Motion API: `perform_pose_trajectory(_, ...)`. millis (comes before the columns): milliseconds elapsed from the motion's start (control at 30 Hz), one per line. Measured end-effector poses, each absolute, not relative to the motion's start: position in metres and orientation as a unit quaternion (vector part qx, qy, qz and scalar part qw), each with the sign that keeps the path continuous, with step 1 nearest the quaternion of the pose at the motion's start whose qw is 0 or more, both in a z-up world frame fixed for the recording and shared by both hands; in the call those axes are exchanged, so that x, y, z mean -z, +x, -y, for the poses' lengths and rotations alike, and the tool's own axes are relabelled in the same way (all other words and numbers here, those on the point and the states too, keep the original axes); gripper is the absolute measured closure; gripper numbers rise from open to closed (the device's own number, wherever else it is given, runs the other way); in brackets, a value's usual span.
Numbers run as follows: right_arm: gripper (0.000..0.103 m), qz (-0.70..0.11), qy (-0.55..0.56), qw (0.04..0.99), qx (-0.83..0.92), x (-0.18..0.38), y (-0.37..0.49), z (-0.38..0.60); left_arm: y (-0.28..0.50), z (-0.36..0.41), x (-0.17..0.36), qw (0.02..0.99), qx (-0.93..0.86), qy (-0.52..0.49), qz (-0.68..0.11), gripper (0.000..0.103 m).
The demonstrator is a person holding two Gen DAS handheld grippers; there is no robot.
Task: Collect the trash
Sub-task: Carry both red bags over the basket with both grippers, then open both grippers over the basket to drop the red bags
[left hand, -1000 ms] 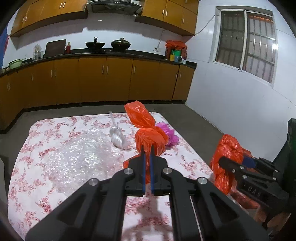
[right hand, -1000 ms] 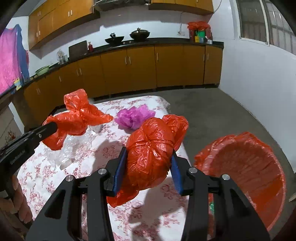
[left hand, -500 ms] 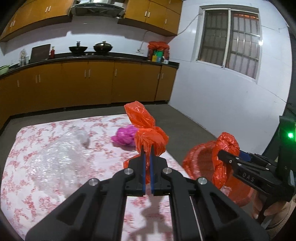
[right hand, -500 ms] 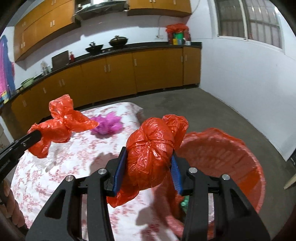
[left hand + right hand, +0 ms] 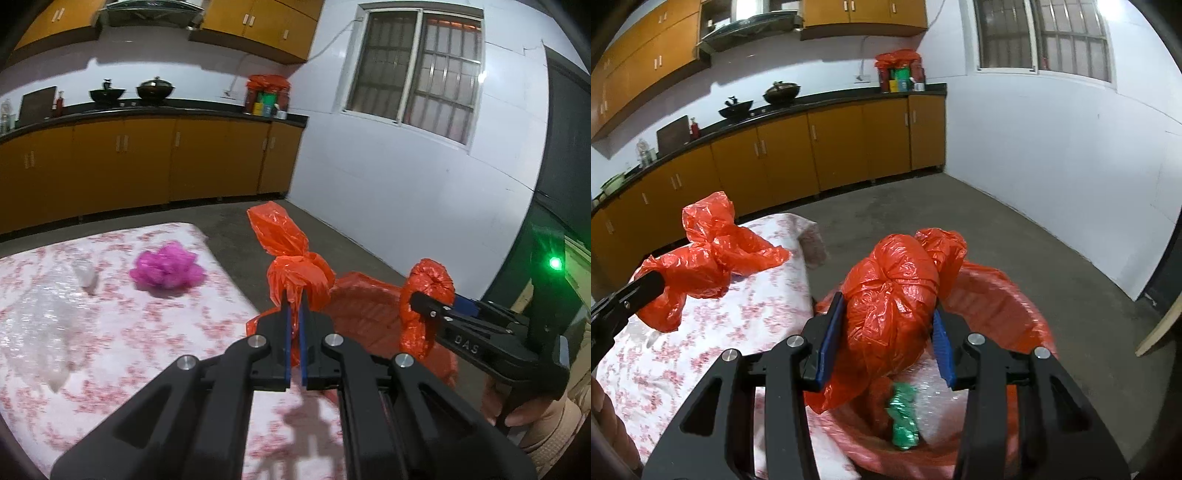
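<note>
Bags of crumpled orange plastic, soft and light, sit clamped at their bunched middles in left gripper (image 5: 294,314) and right gripper (image 5: 886,325) jaws above the lined bin (image 5: 1015,295).

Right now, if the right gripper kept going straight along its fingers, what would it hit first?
Likely the red-lined bin: the right gripper, shut on its orange bag, points down into it, toward the green wrapper. Depth is unclear.
</note>
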State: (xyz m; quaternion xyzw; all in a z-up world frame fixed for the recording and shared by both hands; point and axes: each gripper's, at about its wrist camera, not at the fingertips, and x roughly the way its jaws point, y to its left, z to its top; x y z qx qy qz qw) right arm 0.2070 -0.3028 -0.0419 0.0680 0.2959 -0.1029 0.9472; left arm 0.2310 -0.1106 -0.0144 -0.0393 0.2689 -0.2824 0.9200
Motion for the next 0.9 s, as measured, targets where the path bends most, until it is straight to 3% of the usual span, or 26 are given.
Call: perform_pose_trajectory(900, 0.057, -0.296, 0.135, 0.934, 0.147, 0.055, 0.193, 0.365, 0.25, 0.218, 0.053, 0.882, 0.355, -0.013, -0.309, 0.098)
